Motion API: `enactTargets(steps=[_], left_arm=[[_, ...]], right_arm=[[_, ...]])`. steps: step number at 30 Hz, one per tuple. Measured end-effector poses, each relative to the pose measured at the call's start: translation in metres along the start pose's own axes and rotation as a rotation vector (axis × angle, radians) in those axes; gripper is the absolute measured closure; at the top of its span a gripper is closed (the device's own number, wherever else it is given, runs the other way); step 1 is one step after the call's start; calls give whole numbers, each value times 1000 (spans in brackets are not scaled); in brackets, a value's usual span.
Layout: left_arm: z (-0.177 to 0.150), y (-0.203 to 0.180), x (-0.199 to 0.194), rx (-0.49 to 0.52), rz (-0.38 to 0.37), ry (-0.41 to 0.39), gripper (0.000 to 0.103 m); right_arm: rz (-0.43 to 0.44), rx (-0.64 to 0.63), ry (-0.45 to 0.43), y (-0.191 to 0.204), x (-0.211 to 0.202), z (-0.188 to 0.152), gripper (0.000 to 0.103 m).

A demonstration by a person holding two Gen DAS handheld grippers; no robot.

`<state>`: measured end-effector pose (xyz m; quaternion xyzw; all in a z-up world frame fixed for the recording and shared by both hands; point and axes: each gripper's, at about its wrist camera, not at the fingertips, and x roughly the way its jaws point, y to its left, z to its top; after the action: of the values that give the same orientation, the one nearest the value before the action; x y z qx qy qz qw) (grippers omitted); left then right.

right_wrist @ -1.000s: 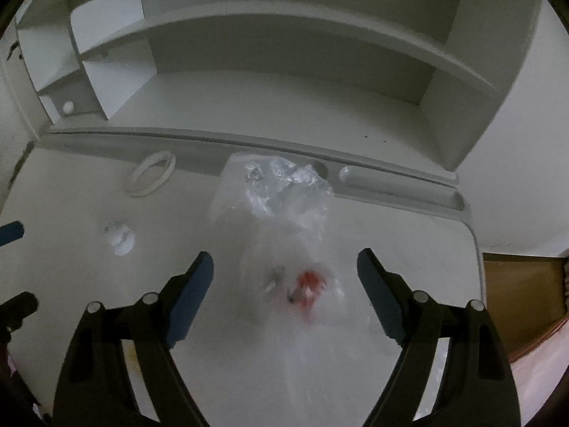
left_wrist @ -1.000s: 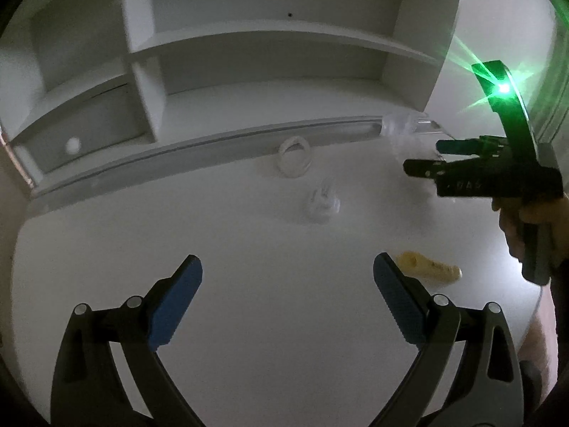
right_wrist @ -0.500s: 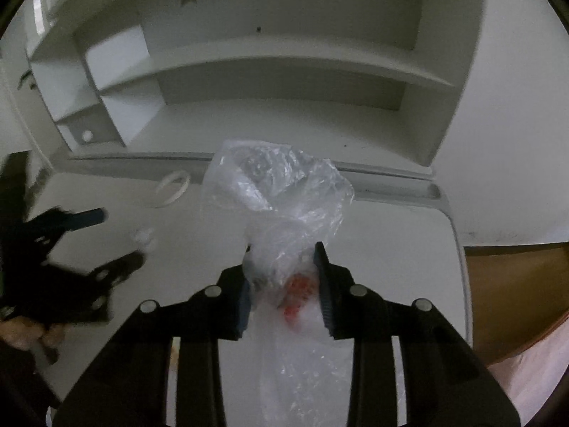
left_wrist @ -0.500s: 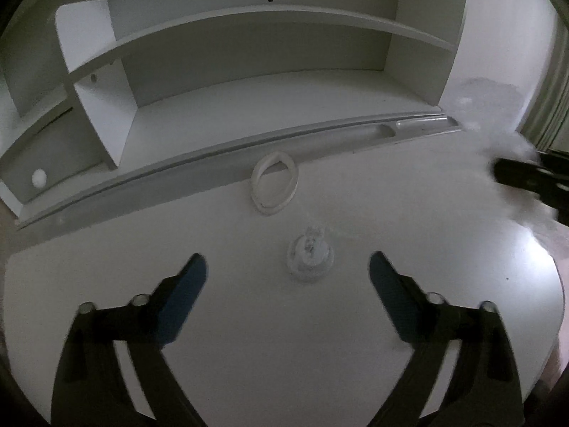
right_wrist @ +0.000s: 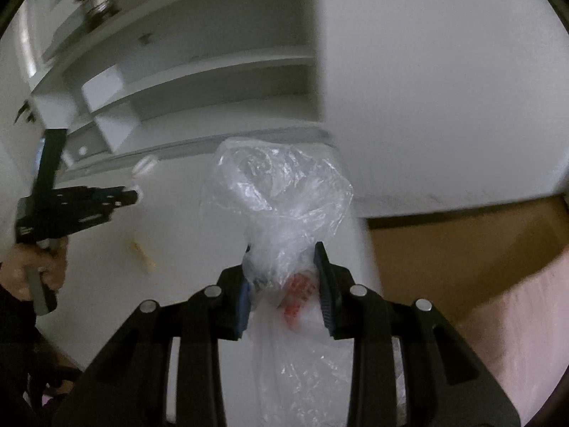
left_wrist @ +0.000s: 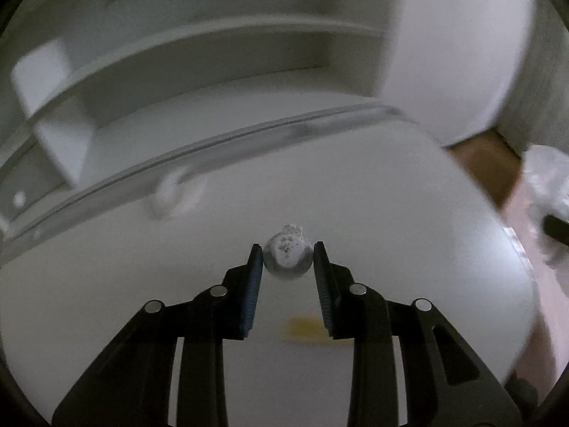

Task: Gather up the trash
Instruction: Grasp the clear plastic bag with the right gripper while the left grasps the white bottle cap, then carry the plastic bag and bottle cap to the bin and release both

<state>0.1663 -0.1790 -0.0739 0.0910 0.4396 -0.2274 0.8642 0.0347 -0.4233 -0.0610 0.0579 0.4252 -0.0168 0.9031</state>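
Left gripper (left_wrist: 288,258) pinched on the cup (left_wrist: 287,259) at frame center, right gripper (right_wrist: 282,267) clamping the bag (right_wrist: 281,206) mid-frame; best lift the cup level, then drop it into the bag mouth.

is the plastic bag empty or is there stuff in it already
Not empty. The clear plastic bag, pinched in the right gripper, shows something red through its wall.

On your desk (left_wrist: 391,213), the crumpled wad (left_wrist: 287,254) sits between the left gripper's (left_wrist: 287,263) fingers. Behind the wad, to its left, lies the ring (left_wrist: 174,195); before it, the stick (left_wrist: 313,325). Off the desk's right edge, your right gripper (right_wrist: 282,270) pinches the bag (right_wrist: 281,213).
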Motion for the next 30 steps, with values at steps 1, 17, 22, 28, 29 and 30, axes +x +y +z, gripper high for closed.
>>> enactTargets(steps=[1,17,22,28,29,30], left_arm=[[-1,-29,-4,33,-49,-11,75],[-101,-360,4,546,-518,64,75],[-135,-386,62,617,-485,154,74],[-155,-387,126,632,-449,232,74],[-157,-388,136,626,-447,252,74],[-156,-389,145,619,-449,263,74]], right_arm=[[-19,25,2,-14,-6,-9,71],[-199,513,123,-207,-39,-207,71],[-166,596,196,-231,-12,-247,71],[-127,656,283,-245,37,-278,71],[-123,661,291,-247,41,-281,71],[-118,666,302,-248,48,-285,71]])
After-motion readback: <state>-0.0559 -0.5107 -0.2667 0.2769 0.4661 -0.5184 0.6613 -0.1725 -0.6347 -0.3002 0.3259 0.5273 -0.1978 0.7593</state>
